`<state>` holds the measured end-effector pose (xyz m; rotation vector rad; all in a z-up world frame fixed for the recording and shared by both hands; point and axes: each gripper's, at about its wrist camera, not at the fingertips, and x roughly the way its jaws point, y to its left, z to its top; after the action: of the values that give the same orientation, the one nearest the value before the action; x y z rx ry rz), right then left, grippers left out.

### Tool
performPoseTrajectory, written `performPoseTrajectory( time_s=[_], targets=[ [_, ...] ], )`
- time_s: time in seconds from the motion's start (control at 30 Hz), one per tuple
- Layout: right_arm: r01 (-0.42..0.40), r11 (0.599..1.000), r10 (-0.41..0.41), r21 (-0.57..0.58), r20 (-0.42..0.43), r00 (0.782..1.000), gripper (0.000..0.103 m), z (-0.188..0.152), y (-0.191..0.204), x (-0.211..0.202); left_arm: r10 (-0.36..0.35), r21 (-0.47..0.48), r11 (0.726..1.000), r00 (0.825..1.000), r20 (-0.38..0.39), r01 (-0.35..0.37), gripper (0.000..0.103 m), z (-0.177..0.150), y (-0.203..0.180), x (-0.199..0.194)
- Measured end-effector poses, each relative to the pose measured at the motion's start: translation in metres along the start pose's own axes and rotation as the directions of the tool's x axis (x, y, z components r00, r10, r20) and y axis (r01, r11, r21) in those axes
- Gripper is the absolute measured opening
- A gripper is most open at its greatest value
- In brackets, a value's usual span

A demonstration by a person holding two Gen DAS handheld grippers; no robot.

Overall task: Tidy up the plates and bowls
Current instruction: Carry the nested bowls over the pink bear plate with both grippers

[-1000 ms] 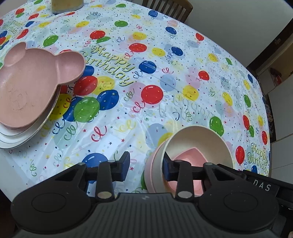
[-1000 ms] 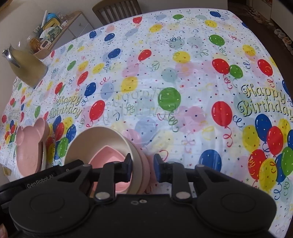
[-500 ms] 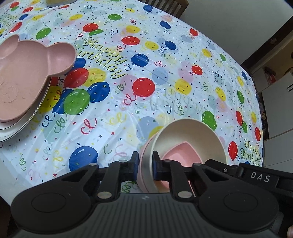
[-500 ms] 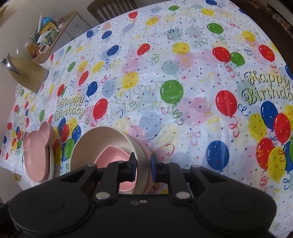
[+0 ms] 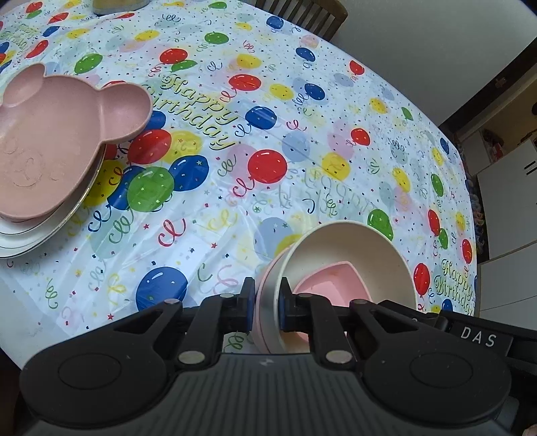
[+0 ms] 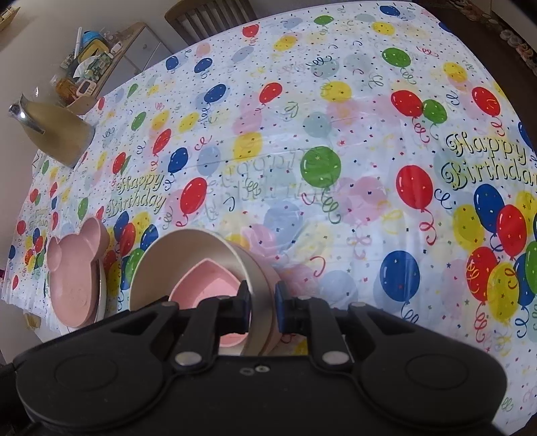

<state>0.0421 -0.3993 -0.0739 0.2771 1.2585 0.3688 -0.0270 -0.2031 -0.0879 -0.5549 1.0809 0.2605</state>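
Note:
A stack of bowls sits near the table's front: a cream bowl [image 5: 345,248] nested in a pink outer bowl [image 5: 265,285], with a pink heart-shaped bowl [image 5: 332,285] inside. My left gripper [image 5: 265,303] is shut on the stack's left rim. My right gripper [image 6: 262,303] is shut on the right rim of the same cream bowl [image 6: 188,258], the heart bowl [image 6: 208,285] showing inside. A pink bear-shaped plate [image 5: 57,134] lies on white plates [image 5: 43,228] at the left; the bear plate [image 6: 74,271] appears also in the right wrist view.
A balloon-print birthday tablecloth [image 5: 268,161] covers the table. A beige jug [image 6: 50,130] stands at the far left, a wooden chair [image 6: 208,16] behind the table, and a cluttered shelf [image 6: 90,67] by the wall. White cabinets [image 5: 510,201] are at right.
Both grippers have closed from apart onto the bowl stack's opposite rims. The bowls look slightly tipped toward the cameras compared with a second ago.

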Motion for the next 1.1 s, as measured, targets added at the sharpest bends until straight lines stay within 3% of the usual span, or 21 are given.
performPoseTrajectory(
  time_s=[0.5,0.8,1.1],
  targets=[
    [-0.033,0.994,0.039,-0.106,0.057,0.998,0.013,0.007,0.070,-0.018,0.027,-0.002,1.000,0.995,0.091,-0.027,0.013,0.024,0.031,-0.053],
    [-0.035,0.985,0.049,-0.170,0.083,0.995,0.013,0.007,0.147,-0.008,0.039,-0.018,0.999,0.990,0.135,-0.037,0.013,0.059,0.087,-0.081],
    [-0.045,0.982,0.057,-0.182,0.061,0.997,0.013,-0.001,0.223,0.023,0.063,-0.019,0.998,0.991,0.122,-0.061,0.013,0.099,0.159,-0.093]
  ],
)
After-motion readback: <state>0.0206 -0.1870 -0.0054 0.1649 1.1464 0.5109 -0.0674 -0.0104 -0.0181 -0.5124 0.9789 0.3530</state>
